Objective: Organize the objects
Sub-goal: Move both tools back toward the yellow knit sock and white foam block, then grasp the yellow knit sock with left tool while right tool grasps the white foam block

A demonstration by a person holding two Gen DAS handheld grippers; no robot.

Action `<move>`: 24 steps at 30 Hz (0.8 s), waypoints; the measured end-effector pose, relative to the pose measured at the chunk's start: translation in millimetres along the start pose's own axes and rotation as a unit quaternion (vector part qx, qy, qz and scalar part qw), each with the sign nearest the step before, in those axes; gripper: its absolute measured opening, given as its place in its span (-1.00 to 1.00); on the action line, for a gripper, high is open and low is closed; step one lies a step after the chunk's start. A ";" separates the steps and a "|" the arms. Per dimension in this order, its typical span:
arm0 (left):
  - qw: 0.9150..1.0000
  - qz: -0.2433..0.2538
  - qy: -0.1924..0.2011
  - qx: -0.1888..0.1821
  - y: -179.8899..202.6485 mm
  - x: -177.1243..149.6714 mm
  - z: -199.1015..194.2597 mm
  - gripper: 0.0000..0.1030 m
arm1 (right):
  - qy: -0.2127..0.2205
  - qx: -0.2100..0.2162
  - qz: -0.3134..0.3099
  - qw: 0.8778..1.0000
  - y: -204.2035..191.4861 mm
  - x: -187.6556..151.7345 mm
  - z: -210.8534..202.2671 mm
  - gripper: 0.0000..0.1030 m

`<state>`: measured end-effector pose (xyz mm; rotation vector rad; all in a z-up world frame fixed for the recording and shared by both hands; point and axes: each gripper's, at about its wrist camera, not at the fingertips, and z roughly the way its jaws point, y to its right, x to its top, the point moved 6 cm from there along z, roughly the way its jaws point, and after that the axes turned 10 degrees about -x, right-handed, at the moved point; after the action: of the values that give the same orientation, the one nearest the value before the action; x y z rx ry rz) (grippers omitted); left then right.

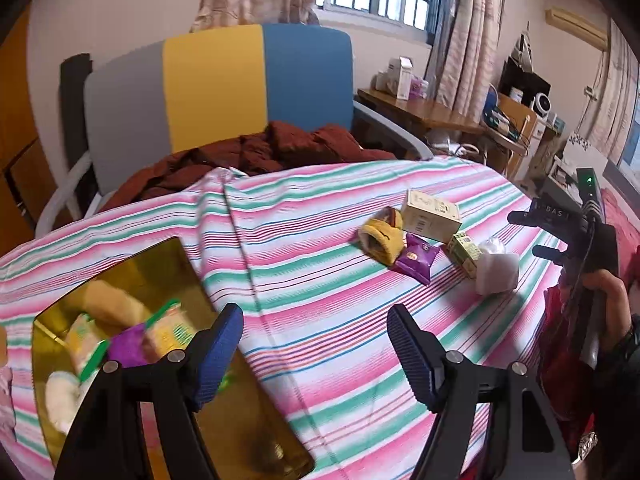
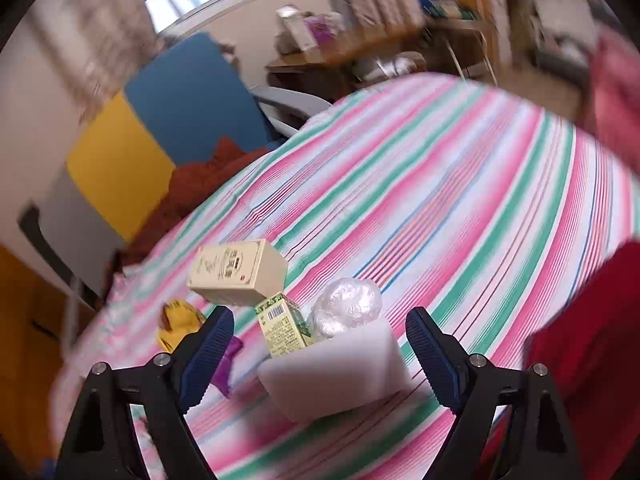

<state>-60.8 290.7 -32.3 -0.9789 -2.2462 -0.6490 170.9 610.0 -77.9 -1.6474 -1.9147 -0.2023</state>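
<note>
On the striped cloth (image 1: 320,280) lies a cluster: a cream box (image 1: 430,216), a yellow pouch (image 1: 380,238), a purple snack packet (image 1: 416,258), a small green carton (image 1: 464,252), a white foam block (image 1: 496,274) and a crinkled clear plastic ball (image 2: 346,306). A gold tray (image 1: 160,264) at the lower left holds several packets. My left gripper (image 1: 316,344) is open and empty beside the tray. My right gripper (image 2: 320,352) is open, its jaws on either side of the white foam block (image 2: 336,372), apart from it; it also shows in the left wrist view (image 1: 556,232).
A grey, yellow and blue chair (image 1: 216,88) with a rust-red garment (image 1: 260,156) stands behind the table. A wooden desk (image 1: 420,108) with clutter is at the back right. Red cloth (image 2: 592,352) hangs at the right edge.
</note>
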 end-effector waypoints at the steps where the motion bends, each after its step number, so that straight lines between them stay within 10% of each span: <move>1: 1.000 0.001 -0.006 -0.002 1.8 2.0 6.4 0.47 | -0.001 -0.001 0.002 1.000 1.9 1.4 0.9 0.75; 24: 0.991 -0.043 -0.091 -0.090 25.4 68.1 175.7 0.45 | -0.026 0.024 -0.005 0.999 -8.0 -2.9 5.5 0.79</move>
<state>-135.8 450.0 -104.0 -1.0701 -2.4333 -0.8436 161.7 608.4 -81.8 -1.6266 -1.9520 -0.1187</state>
